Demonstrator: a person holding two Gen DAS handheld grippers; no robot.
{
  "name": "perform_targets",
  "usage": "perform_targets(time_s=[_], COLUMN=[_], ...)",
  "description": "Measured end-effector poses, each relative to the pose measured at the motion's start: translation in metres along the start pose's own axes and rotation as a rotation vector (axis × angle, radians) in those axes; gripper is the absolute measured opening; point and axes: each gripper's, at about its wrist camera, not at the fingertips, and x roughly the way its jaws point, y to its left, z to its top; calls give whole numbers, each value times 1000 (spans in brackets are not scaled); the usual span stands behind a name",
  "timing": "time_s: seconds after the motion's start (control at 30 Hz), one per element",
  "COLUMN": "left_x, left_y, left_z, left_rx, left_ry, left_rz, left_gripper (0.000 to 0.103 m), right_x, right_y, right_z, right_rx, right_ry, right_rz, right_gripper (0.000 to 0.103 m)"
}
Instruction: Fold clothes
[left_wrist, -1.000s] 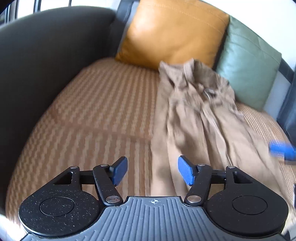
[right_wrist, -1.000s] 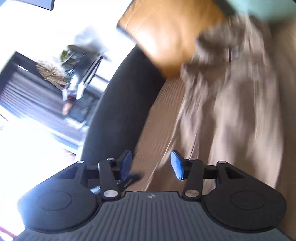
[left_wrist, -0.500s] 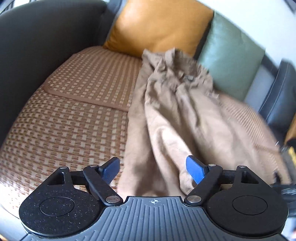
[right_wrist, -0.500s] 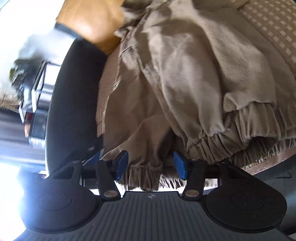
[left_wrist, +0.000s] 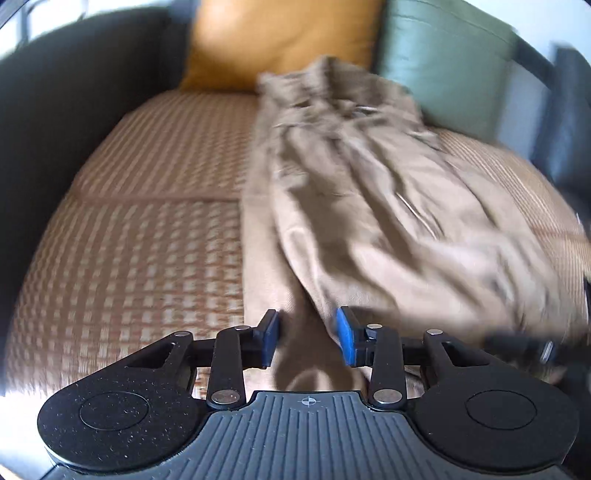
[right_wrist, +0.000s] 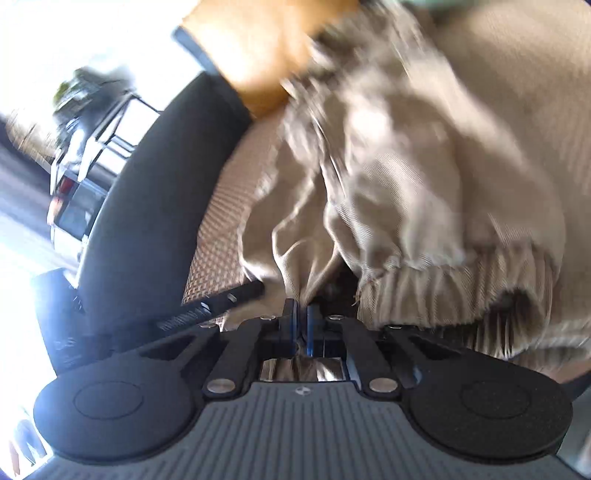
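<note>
Woven brown-and-tan matting (left_wrist: 155, 229) is spread over the seat of a dark sofa (left_wrist: 55, 122), and two cushions are propped against its backrest: an orange cushion (left_wrist: 280, 40) and, to its right in the left wrist view, a green cushion (left_wrist: 443, 62). Beyond the sofa's arm, in the right wrist view, bright window light and a blurred metal-framed piece of furniture (right_wrist: 85, 158) are seen, too smeared to be identified.

A pair of tan trousers (left_wrist: 369, 206) is laid lengthwise along the seat, with the crumpled waist end lying near the two cushions and the legs running towards the cameras. An elastic ribbed cuff (right_wrist: 454, 295) is shown at the near end of one leg.

The left gripper (left_wrist: 306, 338) is held low over the near end of the trousers; its blue pads are partly apart and are closing, fabric is seen lying between them, and no pressing contact can be made out through the blur.

The right gripper (right_wrist: 300, 321) is pressed together, and a fold of the trouser fabric is pinched between its blue pads, just beside the ribbed cuff. The dark edge of the other tool is seen to its left.
</note>
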Motion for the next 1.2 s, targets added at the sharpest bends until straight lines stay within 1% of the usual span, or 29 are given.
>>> perform_targets(time_s=[0.07, 0.13, 0.17, 0.2, 0.27, 0.3, 0.37, 0.4, 0.43, 0.47, 0.5, 0.53, 0.6, 0.63, 0.67, 0.7, 0.73, 0.77, 0.8, 0.87, 0.9, 1.03, 1.07, 1.1, 1.13, 1.17, 1.2], left_x=[5, 17, 21, 22, 17, 13, -3, -13, -19, -24, -29, -34, -28, -22, -16, -11, -7, -3, 0, 5, 6, 16, 19, 23, 24, 26, 26], left_y=[-8, -10, -10, -10, -8, -7, 7, 16, 27, 37, 48, 58, 79, 87, 95, 99, 102, 102, 101, 94, 91, 78, 74, 69, 63, 57, 51], left_z=[-6, -16, -21, -24, -26, -26, -24, -22, -22, -22, -22, -23, -25, -28, -30, -33, -35, -36, -36, -35, -34, -29, -28, -27, -26, -25, -24], left_rx=[55, 82, 95, 100, 100, 96, 26, -27, -79, -129, -180, -231, -326, -374, -424, -459, -490, -494, -488, -445, -420, -343, -325, -307, -288, -271, -257], left_ry=[20, 24, 14, -2, -25, -30, -44, -67, -86, -103, -120, -136, -91, -66, -42, -29, -20, -18, -19, -25, -24, 4, 7, 8, 8, 7, 8], left_rz=[33, 83, 97, 100, 93, 82, 19, -12, -5, 14, 33, 52, 25, -13, -59, -85, -104, -118, -129, -143, -155, -202, -200, -192, -181, -168, -174], left_gripper=[31, 31, 43, 45, 46, 51, 61, 65, 70, 78, 84, 85, 85, 85, 85, 86, 86, 87, 88, 89, 90, 90, 92, 93, 93, 93, 92], right_x=[-10, -5, 0, 10, 19, 18, 12, 6, -2, -14, -28, -42, -71, -85, -95, -105, -108, -111, -109, -95, -84, -51, -43, -39, -34, -30, -26], right_y=[-2, -11, -20, -27, -39, -40, -37, -33, -29, -24, -21, -18, -13, -11, -18, -26, -37, -49, -63, -92, -103, -148, -154, -161, -167, -171, -175], right_z=[2, -1, -6, -11, -15, -15, -12, -11, -11, -11, -10, -8, -5, -3, 3, 9, 17, 24, 29, 37, 41, 32, 28, 21, 16, 14, 12], right_rx=[-4, -2, 9, 26, 64, 79, 89, 87, 79, 59, 38, 16, -27, -45, -39, -33, -16, 1, 26, 84, 115, 248, 279, 327, 374, 409, 439], right_ry=[-17, 37, 72, 105, 115, 113, 112, 111, 105, 82, 34, -15, -112, -160, -202, -241, -260, -273, -256, -203, -167, -62, -49, -41, -36, -44, -51], right_rz=[-22, -57, -82, -98, -96, -85, -65, -51, -11, 27, 56, 86, 145, 166, 132, 96, 44, -6, -50, -133, -146, -80, -51, -9, 30, 50, 69], right_gripper=[5, 6, 7, 8, 7, 8, 16, 27, 44, 52, 52, 52, 56, 64, 74, 79, 85, 87, 87, 87, 87, 87, 87, 88, 91, 92, 92])
